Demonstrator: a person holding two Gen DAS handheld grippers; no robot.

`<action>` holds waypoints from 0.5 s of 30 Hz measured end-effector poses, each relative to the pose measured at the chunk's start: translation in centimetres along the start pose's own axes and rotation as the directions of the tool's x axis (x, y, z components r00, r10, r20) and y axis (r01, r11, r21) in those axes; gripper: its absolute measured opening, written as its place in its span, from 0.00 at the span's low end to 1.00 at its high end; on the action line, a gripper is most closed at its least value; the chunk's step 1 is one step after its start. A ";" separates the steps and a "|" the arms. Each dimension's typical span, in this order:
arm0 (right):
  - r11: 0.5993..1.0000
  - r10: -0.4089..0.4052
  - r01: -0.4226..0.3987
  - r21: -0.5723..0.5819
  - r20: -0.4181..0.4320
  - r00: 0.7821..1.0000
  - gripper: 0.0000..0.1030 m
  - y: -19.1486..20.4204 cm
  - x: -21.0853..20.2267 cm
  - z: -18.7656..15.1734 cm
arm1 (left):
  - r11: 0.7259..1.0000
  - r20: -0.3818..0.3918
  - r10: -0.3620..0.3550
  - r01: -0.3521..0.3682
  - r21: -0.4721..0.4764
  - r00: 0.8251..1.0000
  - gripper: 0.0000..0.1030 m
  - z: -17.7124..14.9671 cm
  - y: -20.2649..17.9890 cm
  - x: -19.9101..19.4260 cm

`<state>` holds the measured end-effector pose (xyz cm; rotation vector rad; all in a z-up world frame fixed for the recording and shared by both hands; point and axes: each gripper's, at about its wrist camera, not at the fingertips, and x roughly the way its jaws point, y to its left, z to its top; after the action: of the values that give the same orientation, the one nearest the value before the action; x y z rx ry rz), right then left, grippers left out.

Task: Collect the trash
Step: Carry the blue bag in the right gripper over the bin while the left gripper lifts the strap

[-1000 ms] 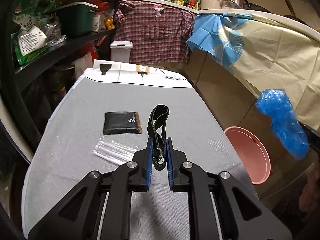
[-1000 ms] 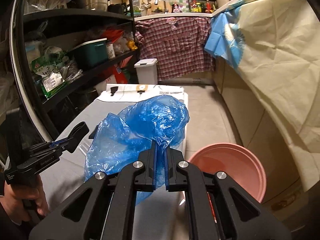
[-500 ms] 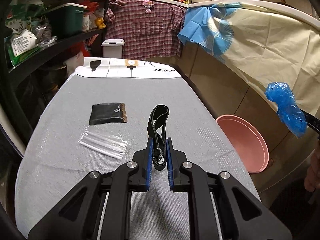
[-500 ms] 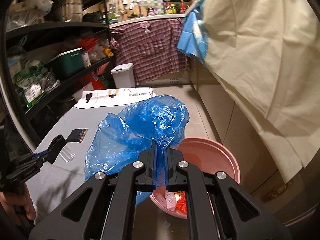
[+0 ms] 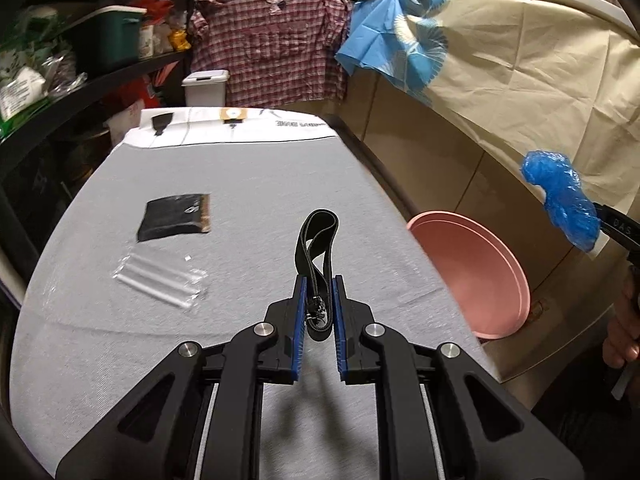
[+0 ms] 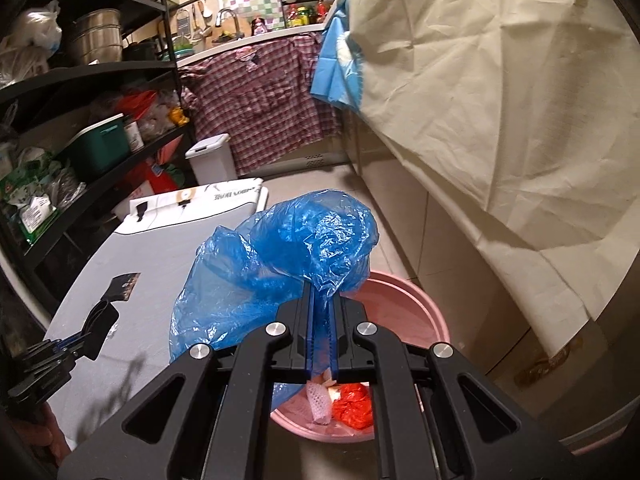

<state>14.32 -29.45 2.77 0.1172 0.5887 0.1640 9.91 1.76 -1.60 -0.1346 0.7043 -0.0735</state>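
My left gripper (image 5: 318, 284) is shut on a black looped strap (image 5: 316, 240) and holds it above the grey table (image 5: 240, 184). My right gripper (image 6: 322, 300) is shut on a crumpled blue plastic bag (image 6: 280, 264) and holds it over the pink bin (image 6: 404, 300) on the floor to the right of the table. The bag also shows in the left wrist view (image 5: 560, 196), above the bin (image 5: 468, 272). A black packet (image 5: 174, 220) and a clear plastic wrapper (image 5: 160, 280) lie on the table. White and red trash (image 6: 344, 400) lies in the bin.
Black shelves (image 5: 80, 80) with boxes and bags stand to the left. A white lidded bin (image 5: 206, 88) and a plaid shirt (image 5: 268, 48) are beyond the table. A cream cloth (image 6: 500, 100) drapes the counter on the right.
My right gripper has carried the blue bag rightwards off the table to above the pink bin. My left gripper has risen and pulled back a little with the strap.
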 end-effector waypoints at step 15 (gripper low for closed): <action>0.998 -0.052 0.052 0.022 -0.006 0.999 0.06 -1.5 1.5 0.6 | 0.996 -0.005 -0.072 0.072 0.053 0.997 0.12 3.0 -5.7 3.0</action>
<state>16.06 -30.68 2.23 0.1228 0.5988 0.1074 14.02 -3.88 -0.43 -0.1087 0.7004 -0.1617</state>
